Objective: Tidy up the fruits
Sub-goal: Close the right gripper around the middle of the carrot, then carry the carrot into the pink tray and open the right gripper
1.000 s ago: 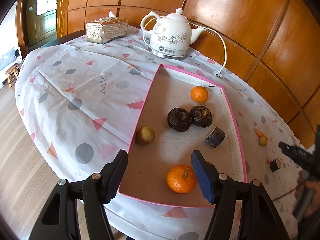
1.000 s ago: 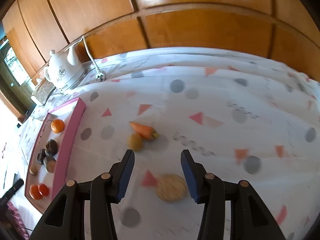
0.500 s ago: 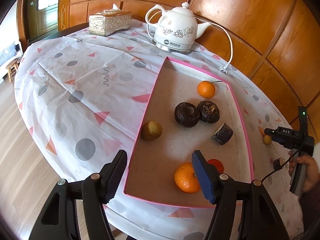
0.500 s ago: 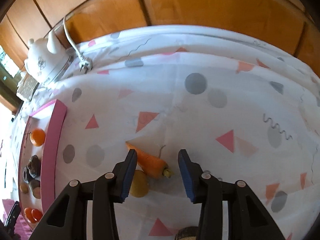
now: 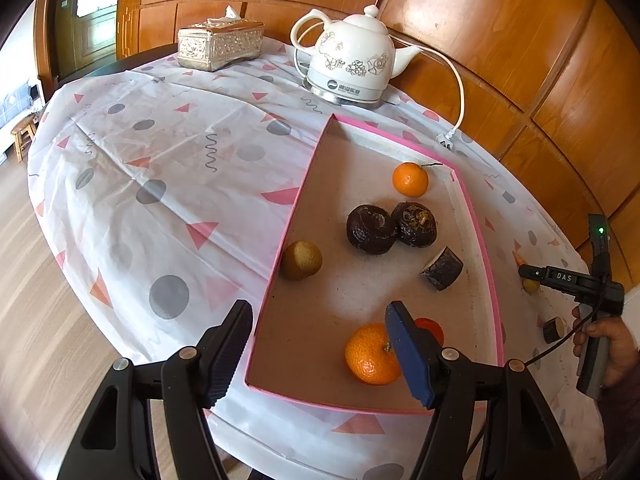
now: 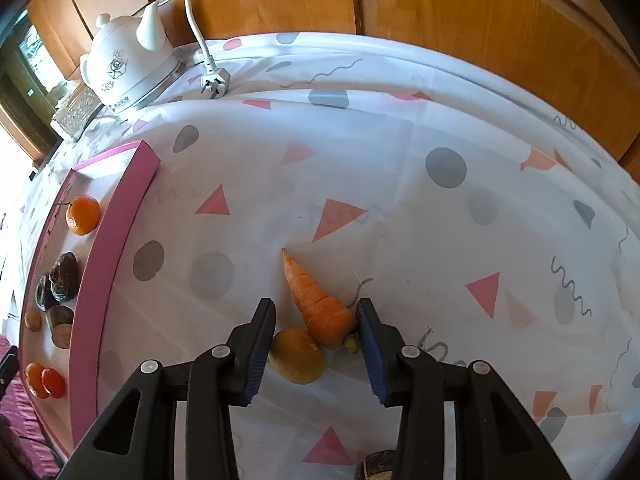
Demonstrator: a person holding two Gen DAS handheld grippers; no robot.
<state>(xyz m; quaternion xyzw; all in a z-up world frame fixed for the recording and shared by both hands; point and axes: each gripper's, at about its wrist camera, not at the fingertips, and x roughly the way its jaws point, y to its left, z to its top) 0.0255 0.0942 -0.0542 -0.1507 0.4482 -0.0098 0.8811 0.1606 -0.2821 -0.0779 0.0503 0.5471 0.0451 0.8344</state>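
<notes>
Right claw (image 6: 316, 344) low over the worktop (image 6: 400, 184), pointing steeply down. Jaws have just been closing, with the carrot (image 6: 318, 304) and a small yellow-brown fruit (image 6: 298, 356) between them. The right pad looks to be touching or nearly touching the carrot's thick end; the left pad is just beside the fruit. No firm pinch visible yet, so I read the claw as part-spread, not gripping. Carrot tip points away from the claw, its stem end nearest. Fruit touches the carrot on the left. With both inside the gap, closing further would likely squeeze the pair together; which one is meant I cannot tell.

Left claw (image 5: 320, 346) spread, holding nothing, hanging over the near end of the pink tray (image 5: 486, 256). An orange (image 5: 370, 354) lies just ahead of its right finger, with a red fruit (image 5: 434, 328) behind that finger. Probably parked there to keep clear.

The tray sits well to the left of the right claw, already holding fruit, so it is likely the sorting destination.
</notes>
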